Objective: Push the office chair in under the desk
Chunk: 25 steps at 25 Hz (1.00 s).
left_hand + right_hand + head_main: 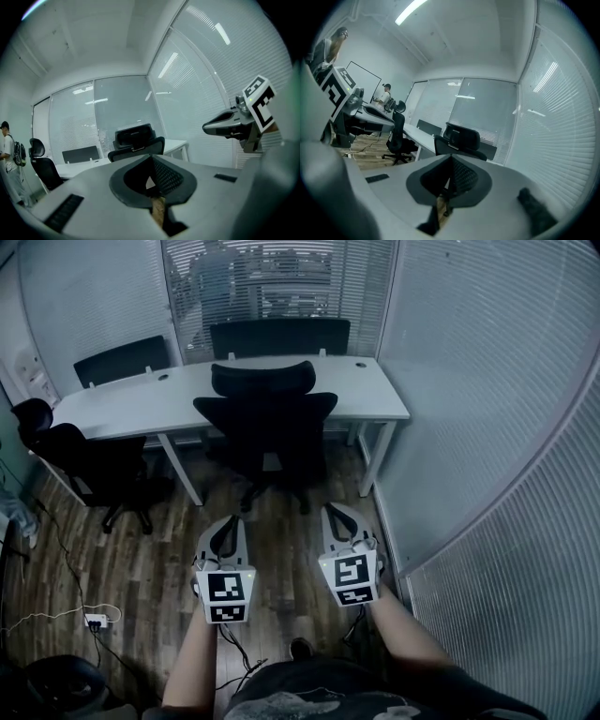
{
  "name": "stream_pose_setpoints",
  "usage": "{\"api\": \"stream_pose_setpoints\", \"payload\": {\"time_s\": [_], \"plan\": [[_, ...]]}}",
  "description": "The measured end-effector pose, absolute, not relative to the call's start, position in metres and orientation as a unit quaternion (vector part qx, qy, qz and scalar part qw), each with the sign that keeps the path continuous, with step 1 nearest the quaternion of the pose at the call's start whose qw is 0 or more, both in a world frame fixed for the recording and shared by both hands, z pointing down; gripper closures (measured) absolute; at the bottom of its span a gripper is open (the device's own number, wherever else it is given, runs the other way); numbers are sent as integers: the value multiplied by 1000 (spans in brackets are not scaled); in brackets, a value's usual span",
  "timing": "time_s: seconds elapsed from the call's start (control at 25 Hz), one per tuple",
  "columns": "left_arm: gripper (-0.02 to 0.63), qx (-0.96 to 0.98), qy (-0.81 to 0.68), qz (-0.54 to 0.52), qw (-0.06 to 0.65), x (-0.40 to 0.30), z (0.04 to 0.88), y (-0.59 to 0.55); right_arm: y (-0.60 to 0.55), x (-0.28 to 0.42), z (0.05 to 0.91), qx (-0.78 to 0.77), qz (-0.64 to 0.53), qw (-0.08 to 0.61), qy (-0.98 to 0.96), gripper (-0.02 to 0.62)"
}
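head view, looking down. the office chair (266, 420) stands on the wooden floor (141, 559) in front of the white desk (122, 404), its back turned to the person and its seat not yet tucked fully beneath the top. the left gripper (225, 523) and right gripper (339, 514) are held side by side, short of the chair and touching nothing; each has its jaws pressed together with nothing between them.

the chair is black, with a curved headrest (263, 377) above a broad, winged backrest and a star base (272, 495) on what appear to be castors. judged from this, it is fairly heavy but should roll easily on the smooth boards, and may swivel if pushed off-centre. the backrest looks padded or meshed and slightly yielding; its upper rim, one closed gripper to each side of the middle, is the likeliest place to press.

the desk top is flat, smooth and hard-edged on slim white legs. a second black chair (94, 460) stands at the left.
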<state>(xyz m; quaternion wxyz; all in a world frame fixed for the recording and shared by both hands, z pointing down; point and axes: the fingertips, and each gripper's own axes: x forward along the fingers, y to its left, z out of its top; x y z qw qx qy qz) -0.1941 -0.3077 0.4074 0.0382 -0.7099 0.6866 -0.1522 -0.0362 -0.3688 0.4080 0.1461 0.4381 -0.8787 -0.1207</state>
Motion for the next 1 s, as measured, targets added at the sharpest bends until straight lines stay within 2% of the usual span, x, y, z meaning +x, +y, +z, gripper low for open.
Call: {"api": "stream_pose_setpoints", "payload": {"time_s": [0.24, 1.0], "plan": [[583, -715, 681, -154, 34, -198, 409, -270, -334, -35, 414, 441, -115, 163, -875, 574], [583, -725, 678, -120, -4, -190, 411, -96, -167, -19, 418, 450, -86, 155, -875, 574]]}}
